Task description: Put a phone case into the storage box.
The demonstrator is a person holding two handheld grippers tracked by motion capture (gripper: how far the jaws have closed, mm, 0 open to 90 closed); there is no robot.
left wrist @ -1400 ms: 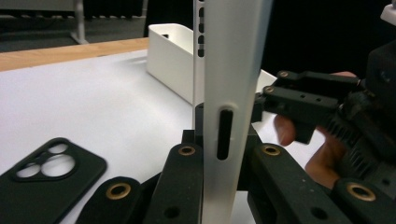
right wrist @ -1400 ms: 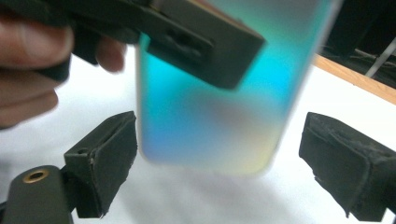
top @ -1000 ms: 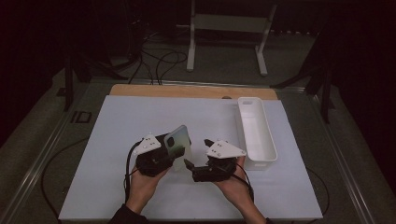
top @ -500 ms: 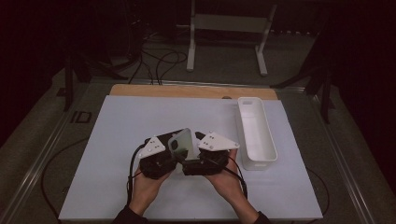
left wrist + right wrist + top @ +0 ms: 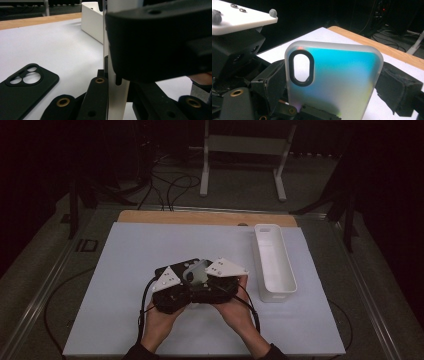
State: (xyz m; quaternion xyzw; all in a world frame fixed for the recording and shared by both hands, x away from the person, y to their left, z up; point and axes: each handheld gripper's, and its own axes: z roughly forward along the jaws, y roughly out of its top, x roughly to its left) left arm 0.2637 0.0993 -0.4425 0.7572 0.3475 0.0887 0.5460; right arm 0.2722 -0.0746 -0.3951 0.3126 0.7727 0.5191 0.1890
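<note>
A frosted, iridescent phone case point(image 5: 337, 75) with an oval camera hole stands upright, and my left gripper point(image 5: 120, 105) is shut on its lower edge. In the high view the case point(image 5: 196, 269) sits between both hands above the white mat. My right gripper point(image 5: 334, 90) faces the case's back with one jaw on either side of it. Its jaws have just been closing, and I see no firm press of its pads point(image 5: 397, 92). A black phone case point(image 5: 25, 87) lies flat on the mat beside my left gripper point(image 5: 187, 282). My right gripper point(image 5: 207, 282) is close against it.
A long white tray point(image 5: 272, 265) stands at the right of the white mat point(image 5: 125, 255), and its wall point(image 5: 92, 22) is just behind the grippers. A wooden strip point(image 5: 200, 217) runs along the mat's far edge. Cables and a metal stand lie beyond the table.
My right gripper has moved left up to the left gripper, and its jaws now straddle the iridescent case. The left hand has kept still with the case in its grip.
</note>
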